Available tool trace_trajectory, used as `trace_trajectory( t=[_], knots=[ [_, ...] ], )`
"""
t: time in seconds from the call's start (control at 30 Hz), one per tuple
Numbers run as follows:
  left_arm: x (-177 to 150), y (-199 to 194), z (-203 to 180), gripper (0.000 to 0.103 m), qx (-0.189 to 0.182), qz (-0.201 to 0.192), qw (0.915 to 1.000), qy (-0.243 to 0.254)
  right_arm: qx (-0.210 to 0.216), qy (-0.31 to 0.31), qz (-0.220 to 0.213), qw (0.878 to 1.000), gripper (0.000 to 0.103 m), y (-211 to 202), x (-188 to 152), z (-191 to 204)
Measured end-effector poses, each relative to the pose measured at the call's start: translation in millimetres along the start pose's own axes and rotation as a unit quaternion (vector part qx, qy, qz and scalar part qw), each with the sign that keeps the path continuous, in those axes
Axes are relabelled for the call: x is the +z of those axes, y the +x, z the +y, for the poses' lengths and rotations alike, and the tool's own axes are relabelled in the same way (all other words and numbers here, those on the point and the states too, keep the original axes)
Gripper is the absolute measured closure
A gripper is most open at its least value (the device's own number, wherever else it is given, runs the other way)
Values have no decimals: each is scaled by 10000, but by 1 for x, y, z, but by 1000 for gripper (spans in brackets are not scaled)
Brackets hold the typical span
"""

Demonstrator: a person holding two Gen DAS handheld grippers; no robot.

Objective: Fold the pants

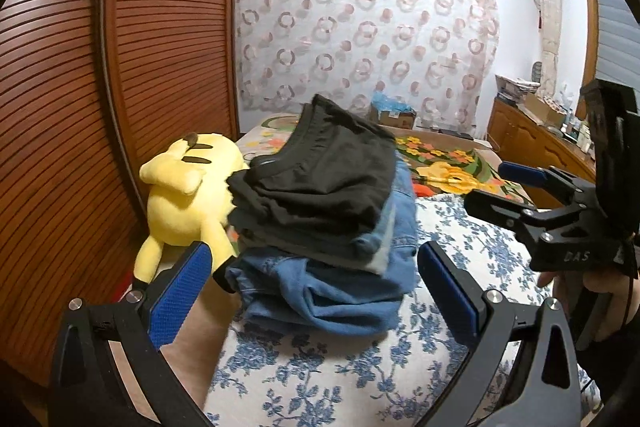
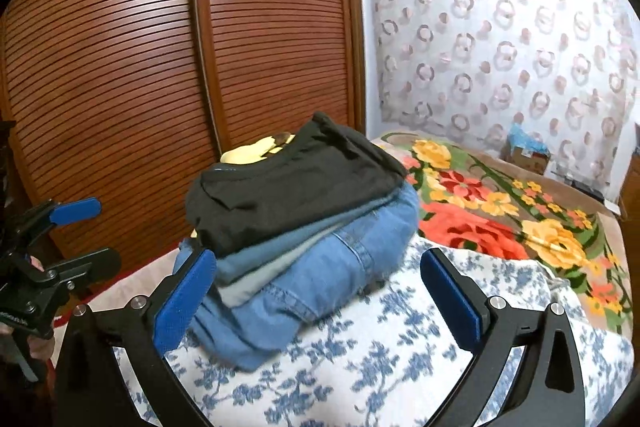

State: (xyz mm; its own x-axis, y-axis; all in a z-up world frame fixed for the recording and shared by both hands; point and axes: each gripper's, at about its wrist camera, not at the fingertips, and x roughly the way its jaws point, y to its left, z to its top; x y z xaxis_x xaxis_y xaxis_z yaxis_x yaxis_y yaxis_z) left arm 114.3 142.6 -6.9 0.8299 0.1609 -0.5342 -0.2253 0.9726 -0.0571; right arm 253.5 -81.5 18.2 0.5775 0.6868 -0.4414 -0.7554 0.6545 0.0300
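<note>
A stack of folded clothes sits on the bed with the white and blue floral cover. Folded blue denim pants lie at the bottom, a grey-blue garment in between, and a folded black garment on top. My left gripper is open and empty, its blue pads on either side of the stack's near end. My right gripper is open and empty just in front of the stack. It also shows at the right of the left wrist view, and the left gripper shows at the left of the right wrist view.
A yellow plush toy lies left of and behind the stack, against the brown slatted wardrobe doors. A bright flowered blanket covers the far bed. A cardboard box and a wooden cabinet stand beyond.
</note>
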Motion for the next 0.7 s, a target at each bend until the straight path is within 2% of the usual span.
trace_trajectory(
  t=[0.4, 0.7],
  knots=[
    [-11, -9, -47, 0, -490, 26, 9984, 273, -444, 184, -47, 9988, 1, -69, -27, 2],
    [-32, -24, -87, 0, -883, 155, 9947, 513, -908, 516, -21, 9945, 1, -124, -66, 17]
  ],
)
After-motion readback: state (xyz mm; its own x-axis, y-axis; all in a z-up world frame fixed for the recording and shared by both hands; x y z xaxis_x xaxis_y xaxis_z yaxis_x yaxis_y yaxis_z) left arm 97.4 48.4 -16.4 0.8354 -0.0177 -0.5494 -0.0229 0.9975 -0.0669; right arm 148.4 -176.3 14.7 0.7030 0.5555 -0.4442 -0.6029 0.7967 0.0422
